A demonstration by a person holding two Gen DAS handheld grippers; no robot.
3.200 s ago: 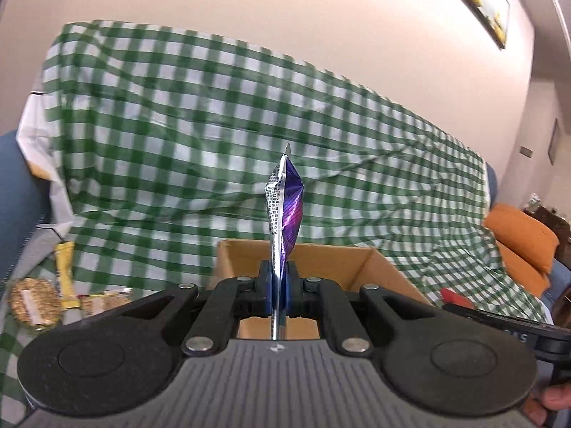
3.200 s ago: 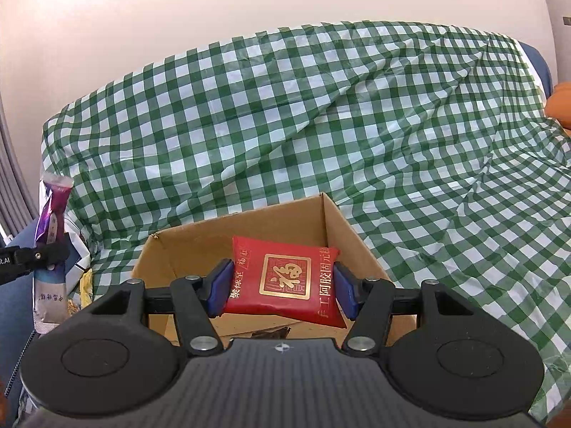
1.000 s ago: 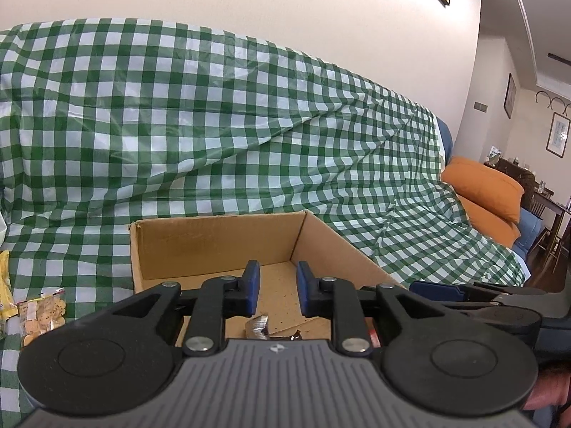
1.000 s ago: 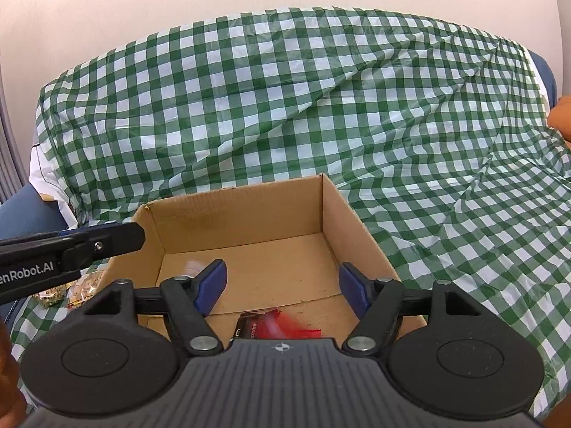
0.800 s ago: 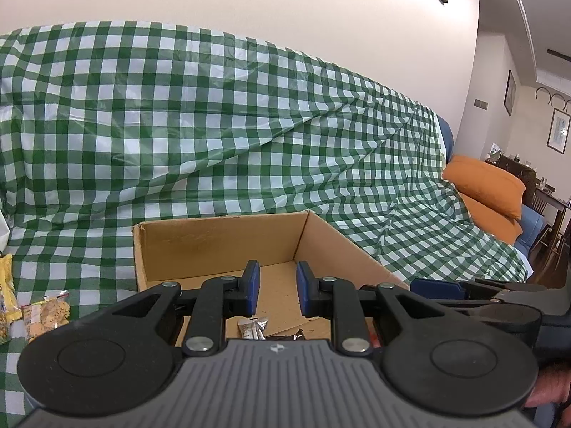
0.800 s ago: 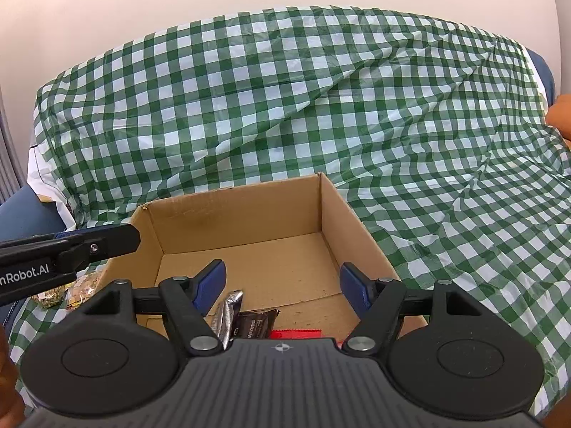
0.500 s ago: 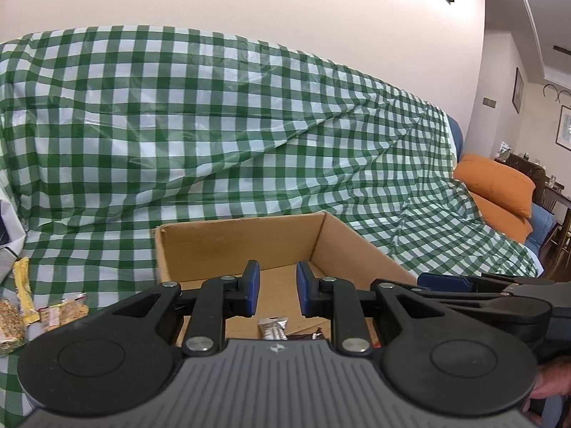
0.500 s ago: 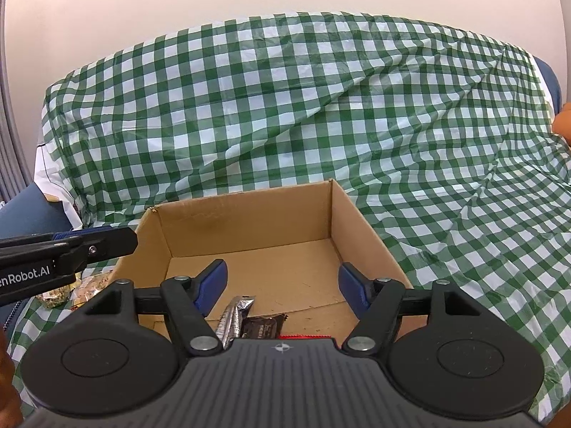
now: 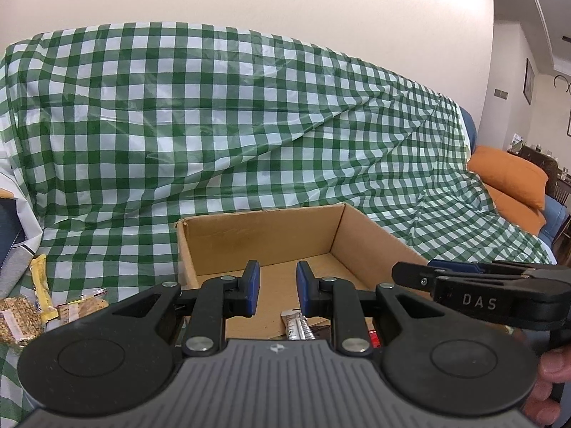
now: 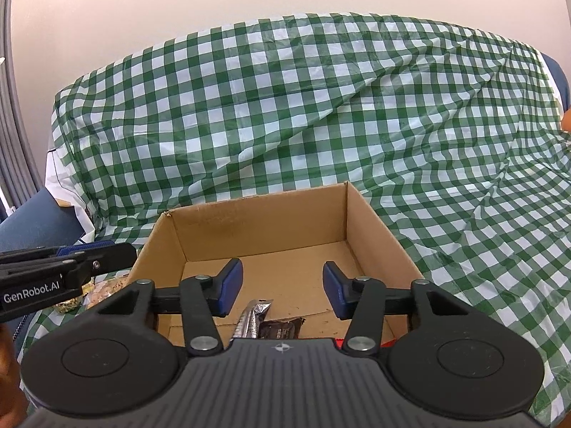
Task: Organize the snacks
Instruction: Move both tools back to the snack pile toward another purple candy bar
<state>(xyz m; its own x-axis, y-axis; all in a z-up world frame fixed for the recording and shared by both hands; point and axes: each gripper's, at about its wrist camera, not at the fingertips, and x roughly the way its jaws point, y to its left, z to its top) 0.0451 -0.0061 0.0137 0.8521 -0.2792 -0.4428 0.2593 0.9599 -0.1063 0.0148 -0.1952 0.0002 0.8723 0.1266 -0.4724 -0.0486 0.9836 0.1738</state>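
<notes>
Both grippers hover at the near edge of the open cardboard box (image 10: 264, 235), which stands on the green checked cloth (image 10: 321, 114), and both are empty. The left gripper (image 9: 274, 290) has its jaws close together with only a small gap, and nothing is between them. The right gripper (image 10: 282, 290) has its jaws about half apart; they have just been closing, and nothing is between them either.

A few seconds ago the left gripper carried a purple foil pouch and the right one carried a red packet. Now these snacks lie on the box floor at its near edge. In the right wrist view a silver wrapper (image 10: 254, 317) lies next to a dark brown packet (image 10: 280, 328), and a thin piece of the red packet (image 10: 360, 341) shows just above the gripper body. The silver wrapper (image 9: 296, 326) also shows in the left wrist view.

This probably means that one round of placing is finished and the grippers are free for the next items. More snacks wait on the cloth beyond the left side of the box: a yellow bar (image 9: 42, 290), a clear cracker pack (image 9: 82, 306) and a grain cake (image 9: 16, 317). The left gripper is the nearer one to them, so it likely goes there next.
</notes>
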